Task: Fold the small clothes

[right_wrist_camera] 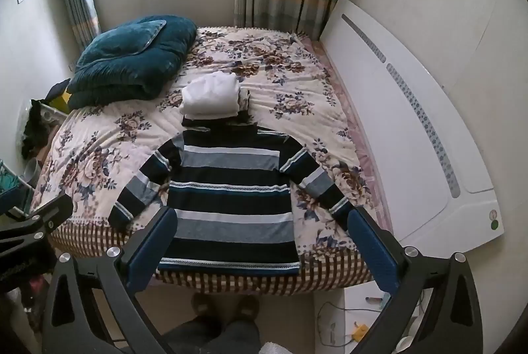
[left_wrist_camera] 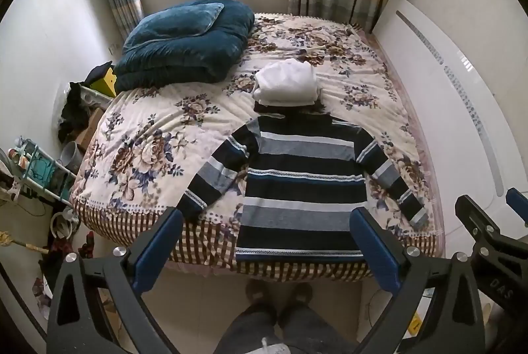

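Here both tools hang above the floor short of the bed's near edge, gripping nothing: the left gripper (left_wrist_camera: 267,241) and the right gripper (right_wrist_camera: 262,241) each stand with jaws spread wide. Just beyond, the striped sweater (left_wrist_camera: 302,189) lies flat on the bed (left_wrist_camera: 138,152), hem at the near edge, long axis running away toward the window, sleeves splayed; each gripper is nearer its own sleeve. Farther on, touching the collar, sits a folded white garment (left_wrist_camera: 285,83).
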Available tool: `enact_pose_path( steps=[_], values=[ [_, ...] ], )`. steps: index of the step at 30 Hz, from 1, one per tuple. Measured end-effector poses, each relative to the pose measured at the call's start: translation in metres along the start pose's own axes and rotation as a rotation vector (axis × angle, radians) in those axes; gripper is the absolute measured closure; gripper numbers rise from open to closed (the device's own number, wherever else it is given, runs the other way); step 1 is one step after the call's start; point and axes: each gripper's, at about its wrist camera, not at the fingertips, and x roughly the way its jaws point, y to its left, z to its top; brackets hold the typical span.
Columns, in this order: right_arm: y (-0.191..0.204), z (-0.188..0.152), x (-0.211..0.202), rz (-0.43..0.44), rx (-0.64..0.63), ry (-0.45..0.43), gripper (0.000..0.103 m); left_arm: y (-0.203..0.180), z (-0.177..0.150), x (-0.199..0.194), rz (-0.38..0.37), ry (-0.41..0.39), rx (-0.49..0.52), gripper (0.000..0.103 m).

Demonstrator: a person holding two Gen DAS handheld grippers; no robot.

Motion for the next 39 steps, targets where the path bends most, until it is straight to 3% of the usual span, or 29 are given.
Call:
enact_pose_path(
  steps=[14,39],
  values=[
    [-0.003,0.004,-0.004,-0.002,-0.001,-0.009,0.000,-0.016,0.018,-0.006,0.007,-0.007,0.001,0.000],
    [-0.001,0.006,-0.006,-0.009,-0.007,-0.016,0.000,-0.015,0.012,-0.011,-0.003,-0.016,0.001,0.000]
  ],
)
